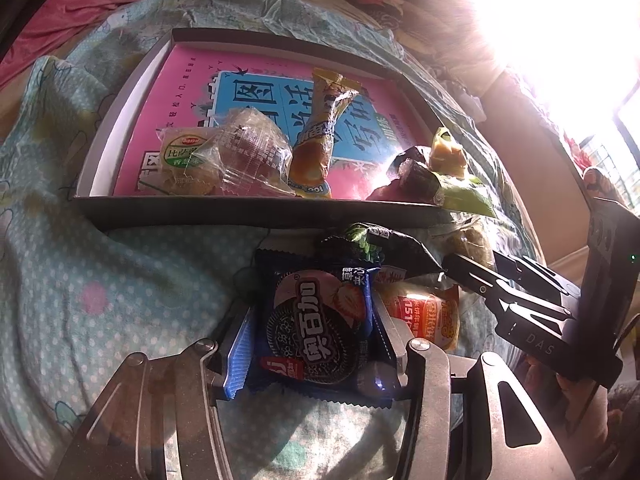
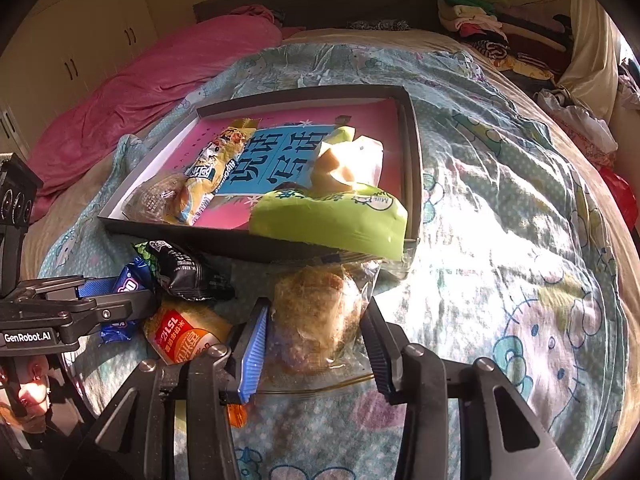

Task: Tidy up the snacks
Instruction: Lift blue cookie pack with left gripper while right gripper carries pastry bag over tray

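A bed (image 2: 500, 168) fills the frame, spread with a pale blue cartoon-print quilt (image 2: 520, 240). A pink blanket (image 2: 132, 92) lies upper left, cream wardrobe doors (image 2: 72, 32) behind it. Piled clothes (image 2: 492, 28) sit upper right. Glaring window light (image 1: 560, 20) floods in.

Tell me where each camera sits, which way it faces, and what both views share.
Left wrist: behind the left claw, facing the box; its fingers flank the Oreo pack.
Right wrist: behind the right claw, facing the same box; fingers flank the bagged bun.
Shared: box, orange snack pack, black wrapper, each other's claw.
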Demonstrator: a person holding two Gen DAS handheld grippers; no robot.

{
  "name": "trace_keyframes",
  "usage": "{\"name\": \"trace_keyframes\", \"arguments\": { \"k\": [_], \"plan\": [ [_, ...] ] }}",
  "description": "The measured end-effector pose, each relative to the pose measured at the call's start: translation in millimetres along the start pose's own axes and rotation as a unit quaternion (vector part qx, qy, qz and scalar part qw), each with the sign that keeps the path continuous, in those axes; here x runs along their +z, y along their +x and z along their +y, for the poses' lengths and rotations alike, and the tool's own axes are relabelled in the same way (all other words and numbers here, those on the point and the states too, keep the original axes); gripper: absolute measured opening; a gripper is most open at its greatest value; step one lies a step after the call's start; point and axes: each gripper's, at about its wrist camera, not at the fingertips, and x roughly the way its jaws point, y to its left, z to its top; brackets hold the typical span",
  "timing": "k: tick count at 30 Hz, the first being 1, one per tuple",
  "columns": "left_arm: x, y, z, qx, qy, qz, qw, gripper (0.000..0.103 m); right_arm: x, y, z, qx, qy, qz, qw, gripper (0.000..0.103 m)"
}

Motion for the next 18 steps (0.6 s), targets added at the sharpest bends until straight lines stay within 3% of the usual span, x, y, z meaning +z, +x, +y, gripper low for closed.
{"name": "trace_keyframes", "arguments": {
  "k": [10,18],
  "plan": [
    [-3,-17,3,0.026,0.011,-0.015,0.9995,0.053,-1,-10,-11,0.03,0.039,-0.014,0.999,0.045],
    [0,-32,3,0.039,0.016,-0.034,0.9985,0.053,1,-20,1,0.046,0.019,-0.038,0.998,0.045]
  ]
}}
